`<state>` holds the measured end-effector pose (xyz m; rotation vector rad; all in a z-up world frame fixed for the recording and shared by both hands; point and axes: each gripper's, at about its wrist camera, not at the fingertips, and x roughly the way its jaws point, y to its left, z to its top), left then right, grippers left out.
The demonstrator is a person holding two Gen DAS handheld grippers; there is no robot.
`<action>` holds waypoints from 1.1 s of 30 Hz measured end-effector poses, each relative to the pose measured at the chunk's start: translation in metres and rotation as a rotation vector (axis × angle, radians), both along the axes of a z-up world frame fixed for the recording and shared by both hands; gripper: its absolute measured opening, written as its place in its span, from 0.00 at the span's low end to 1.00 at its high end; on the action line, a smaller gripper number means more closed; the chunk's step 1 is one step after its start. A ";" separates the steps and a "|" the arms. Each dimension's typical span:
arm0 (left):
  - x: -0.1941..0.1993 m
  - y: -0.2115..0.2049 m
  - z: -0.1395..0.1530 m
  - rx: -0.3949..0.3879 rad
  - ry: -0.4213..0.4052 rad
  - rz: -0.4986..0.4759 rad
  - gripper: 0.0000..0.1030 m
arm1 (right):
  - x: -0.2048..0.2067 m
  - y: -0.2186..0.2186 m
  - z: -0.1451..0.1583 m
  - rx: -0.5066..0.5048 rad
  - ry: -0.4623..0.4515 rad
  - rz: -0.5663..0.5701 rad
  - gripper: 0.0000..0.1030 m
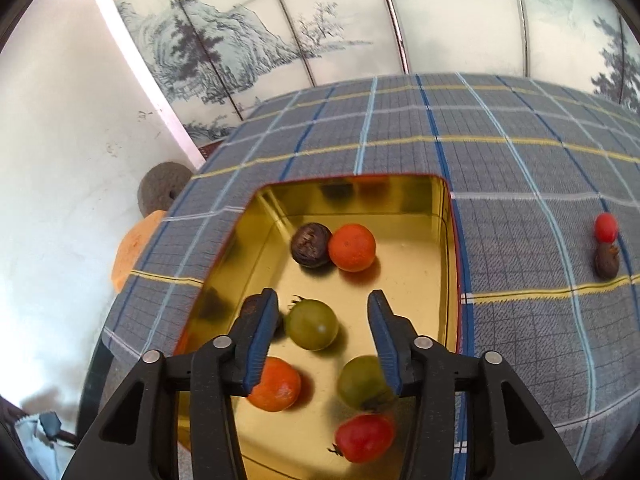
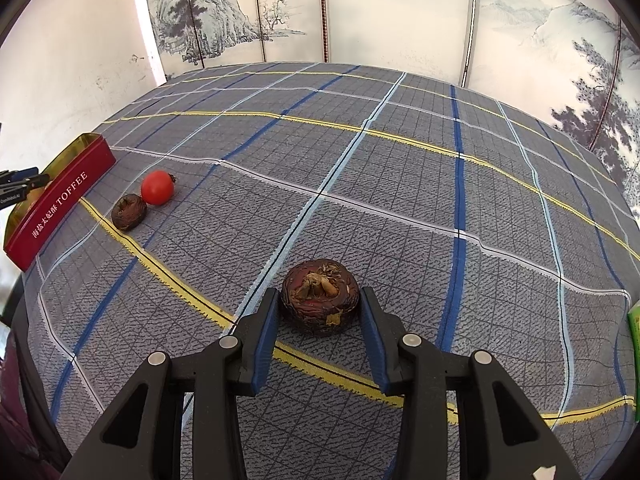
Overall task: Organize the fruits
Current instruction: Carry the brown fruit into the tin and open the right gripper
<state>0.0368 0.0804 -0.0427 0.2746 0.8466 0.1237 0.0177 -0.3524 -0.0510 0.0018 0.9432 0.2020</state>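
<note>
Left wrist view: looks steeply down from close above the gold-lined tin, past the left gripper, toward the painted screen beyond the desk's far edge.

Right wrist view: sits low and close over the plaid cloth, facing the same screen along the right gripper.

Shared ground: the red tomato touching a dark brown fruit, far right of the left gripper and far left of the right one. The tin's red wall shows at the right view's left edge.
</note>
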 end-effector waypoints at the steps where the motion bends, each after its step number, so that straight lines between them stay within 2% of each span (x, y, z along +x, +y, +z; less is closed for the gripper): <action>1: -0.003 0.001 0.003 0.002 -0.009 0.004 0.51 | 0.000 0.000 0.000 -0.002 -0.001 0.000 0.36; 11: -0.031 0.001 0.016 0.014 -0.056 0.009 0.53 | -0.004 0.002 0.004 0.016 0.003 -0.002 0.36; 19: -0.047 0.008 0.019 -0.016 -0.076 0.019 0.55 | 0.000 0.036 0.041 0.075 -0.037 0.076 0.36; 22: -0.054 0.022 0.019 -0.045 -0.087 0.054 0.55 | 0.005 0.068 0.059 0.084 -0.059 0.147 0.36; 27: -0.074 0.064 0.022 -0.099 -0.120 0.177 0.55 | 0.013 0.138 0.087 0.110 -0.092 0.302 0.36; 33: -0.100 0.103 0.014 -0.087 -0.102 0.263 0.55 | 0.029 0.228 0.098 0.183 -0.080 0.473 0.36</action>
